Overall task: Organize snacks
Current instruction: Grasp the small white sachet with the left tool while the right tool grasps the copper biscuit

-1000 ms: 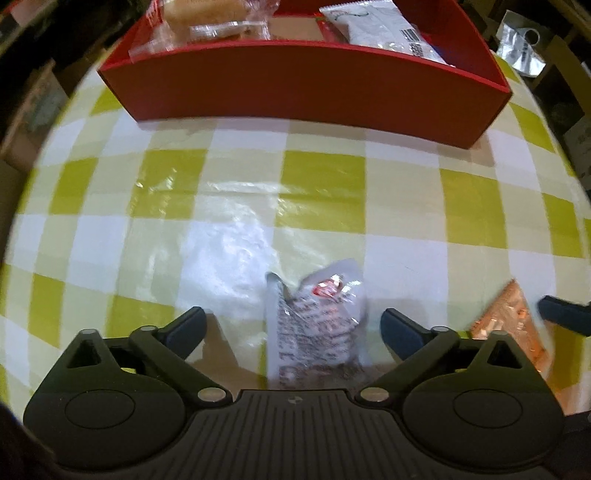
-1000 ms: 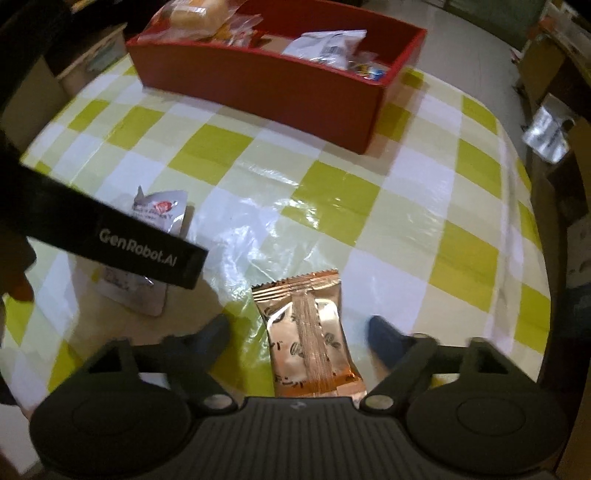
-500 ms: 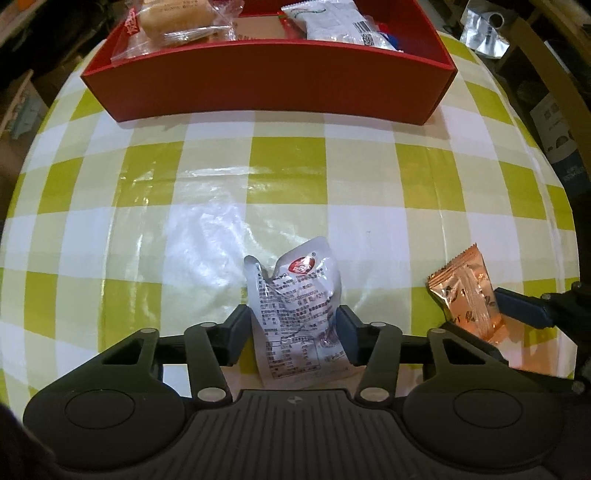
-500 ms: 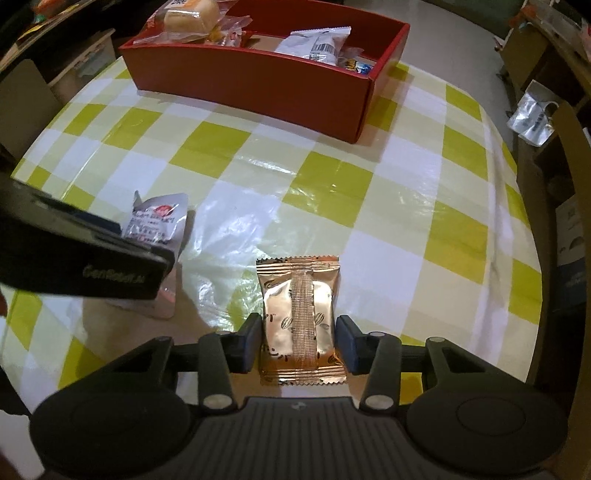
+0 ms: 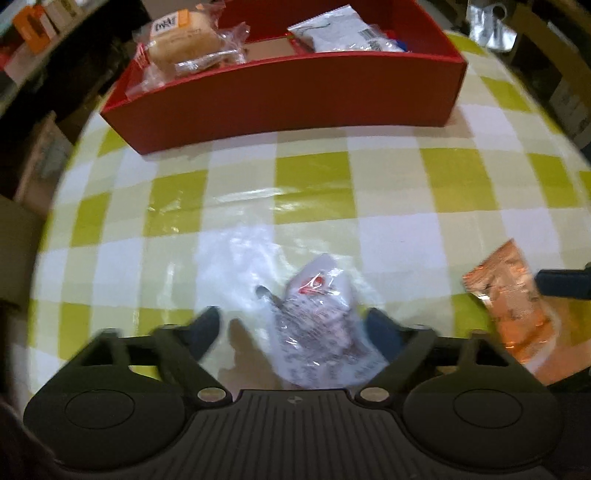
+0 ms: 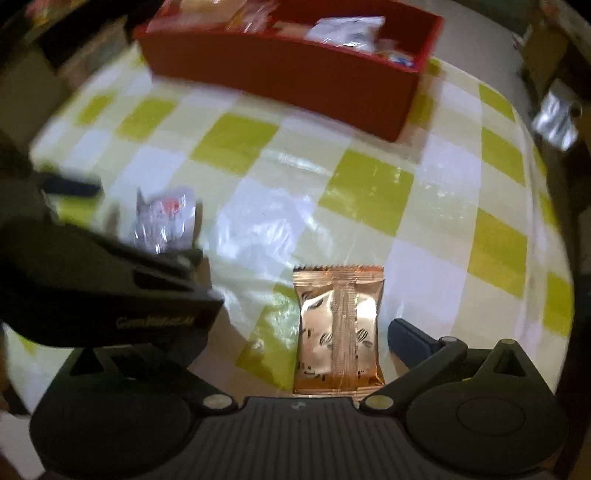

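Both tongs were pinched on their packets half a second ago; now their jaws are opening, and each packet lies loose on the checked cloth point(image 5: 314, 184) with nothing pressing on it. So neither snack got lifted. The grabs will likely need repeating before anything goes into the red box point(image 5: 295, 96).

The left tongs point(image 5: 295, 328) point steeply down at the table. Their fingers stand wide, one on each side of a clear packet point(image 5: 325, 325) with dark print and a red mark. The packet sits nearer the right finger, and blur hides whether it touches. It has tilted a little compared with a moment ago.

The right tongs point(image 6: 306, 332) also point steeply down and are spread wide. Only their right finger shows; the body of the left tongs hides the other. A copper foil packet point(image 6: 338, 325) lies flat between the fingers, just clear of the visible one.

The box is well ahead of both tongs, at the far side of the table. It already holds a wrapped bun point(image 5: 184, 44) and a white packet point(image 5: 340, 33).

The two tongs are close together, side by side.
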### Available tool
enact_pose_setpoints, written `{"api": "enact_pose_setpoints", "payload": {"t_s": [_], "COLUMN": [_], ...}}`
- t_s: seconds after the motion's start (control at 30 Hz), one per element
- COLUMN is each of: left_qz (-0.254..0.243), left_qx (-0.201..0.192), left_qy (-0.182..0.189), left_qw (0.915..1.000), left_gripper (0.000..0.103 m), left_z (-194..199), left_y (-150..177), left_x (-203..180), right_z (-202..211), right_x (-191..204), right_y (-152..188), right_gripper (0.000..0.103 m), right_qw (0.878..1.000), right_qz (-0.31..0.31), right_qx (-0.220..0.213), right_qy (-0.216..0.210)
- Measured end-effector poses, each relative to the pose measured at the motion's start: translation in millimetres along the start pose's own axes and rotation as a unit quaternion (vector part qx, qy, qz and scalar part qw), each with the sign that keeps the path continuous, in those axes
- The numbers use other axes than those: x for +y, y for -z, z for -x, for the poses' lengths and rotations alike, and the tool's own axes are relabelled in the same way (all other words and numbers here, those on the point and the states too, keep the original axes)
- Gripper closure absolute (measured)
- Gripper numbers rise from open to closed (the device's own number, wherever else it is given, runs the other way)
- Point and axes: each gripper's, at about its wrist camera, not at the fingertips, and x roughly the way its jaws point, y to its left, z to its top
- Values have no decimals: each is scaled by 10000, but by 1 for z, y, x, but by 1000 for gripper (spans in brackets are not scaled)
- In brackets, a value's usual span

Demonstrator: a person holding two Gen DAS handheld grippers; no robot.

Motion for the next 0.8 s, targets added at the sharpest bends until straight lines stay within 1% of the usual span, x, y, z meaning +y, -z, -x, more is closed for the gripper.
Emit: {"api": "enact_pose_setpoints", "payload": {"t_s": [0.03,0.1,0.17,0.23,0.3,0.37,0.47,0.57,0.63,0.67,0.7,0.73,0.8], "left_qz": [-69,14,5,-30,-55,65,48,161,314,373,442,488,554], "left_qx": [-90,-79,-88,-151,-215,-198,-192,-216,-155,-123,-73,-32,-4], "left_qy": [-78,-31,6,-35,-109,-38,99,330,516,579,647,689,744], "left_qw": [9999,10000,10000,9999,9997,9998,9998,9991,9981,9976,9969,9964,9957], "left_gripper": [5,5,4,1,0,0,0,0,0,0,0,0,0], "left_z": [1,-1,-2,-2,0,-2,-4,-10,-13,-13,-15,-15,-18], "left_y": [1,2,1,3,7,8,9,12,9,8,7,7,6], "left_x": [-2,-4,-7,-11,-10,-8,-2,11,27,30,33,35,39], "right_z": [0,1,3,3,4,5,8,10,13,15,16,17,17], "right_x": [2,5,5,8,9,5,-3,-10,-15,-20,-24,-28,-31], "right_y": [1,0,3,7,5,2,2,3,3,2,1,1,0], "right_gripper": [0,0,0,0,0,0,0,9,27,31,42,50,51], "right_qw": [10000,9999,9994,9991,9994,9998,9999,9998,9997,9995,9992,9990,9985], "right_qz": [-44,-102,-193,-110,-121,-78,-3,-45,-144,-246,-338,-388,-461], "right_qx": [-37,-108,-283,-400,-313,-182,-148,-164,-196,-204,-210,-228,-266], "right_qy": [23,26,21,41,11,-49,-47,-62,3,13,21,82,98]}}
